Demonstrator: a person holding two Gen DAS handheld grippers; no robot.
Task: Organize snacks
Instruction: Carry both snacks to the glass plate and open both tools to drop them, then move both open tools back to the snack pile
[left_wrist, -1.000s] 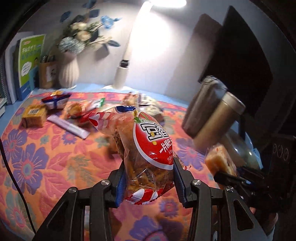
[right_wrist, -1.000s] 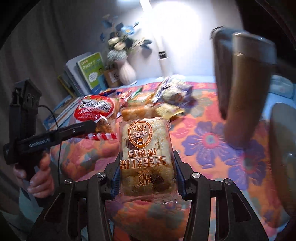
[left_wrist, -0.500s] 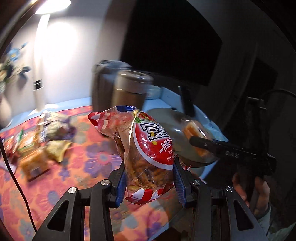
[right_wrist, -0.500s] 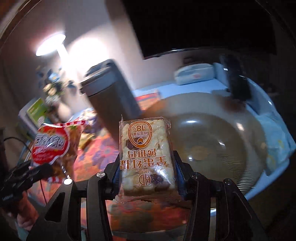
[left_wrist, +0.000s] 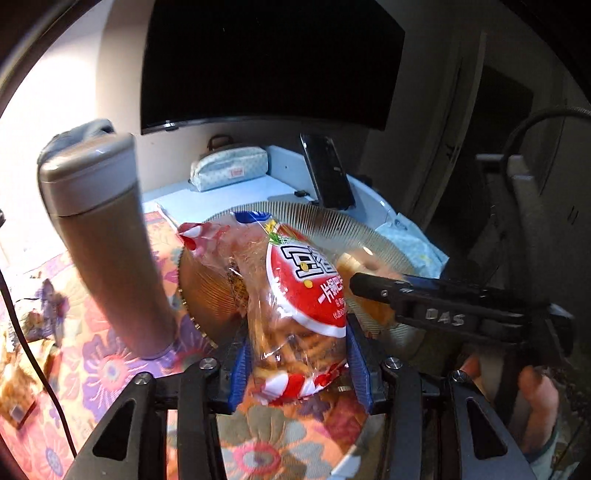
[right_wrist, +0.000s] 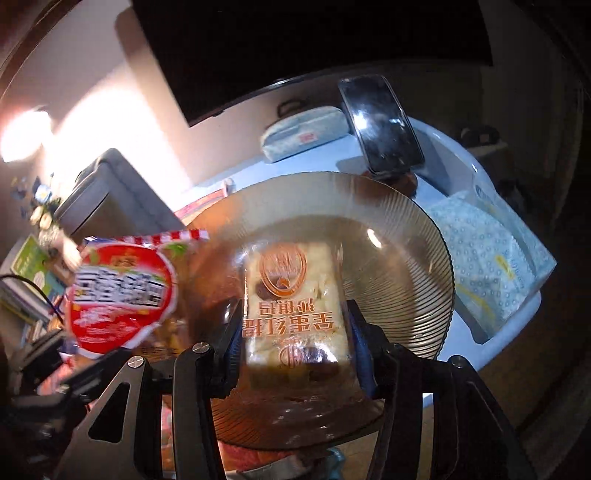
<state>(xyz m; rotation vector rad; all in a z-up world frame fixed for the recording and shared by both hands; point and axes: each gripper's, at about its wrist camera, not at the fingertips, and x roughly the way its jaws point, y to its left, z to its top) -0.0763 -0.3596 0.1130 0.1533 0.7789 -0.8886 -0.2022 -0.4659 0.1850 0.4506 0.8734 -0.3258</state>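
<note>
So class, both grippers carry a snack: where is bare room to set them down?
The ribbed glass plate shows bare, bordered by the phone behind and the tall mug to its left. The floral cloth past the mug looks crowded with packets.

The room was dim, with a pale wall (left_wrist: 62, 74) washed by a bright lamp glow (right_wrist: 22, 136) at the left. A large dark screen (left_wrist: 258, 62) hung on that wall above the bench (left_wrist: 236, 192), whose light blue top was partly covered by a floral cloth (left_wrist: 110, 369) in orange and purple. Farther right stood a dark doorway (left_wrist: 498, 147) – little could be made out beyond it.
</note>
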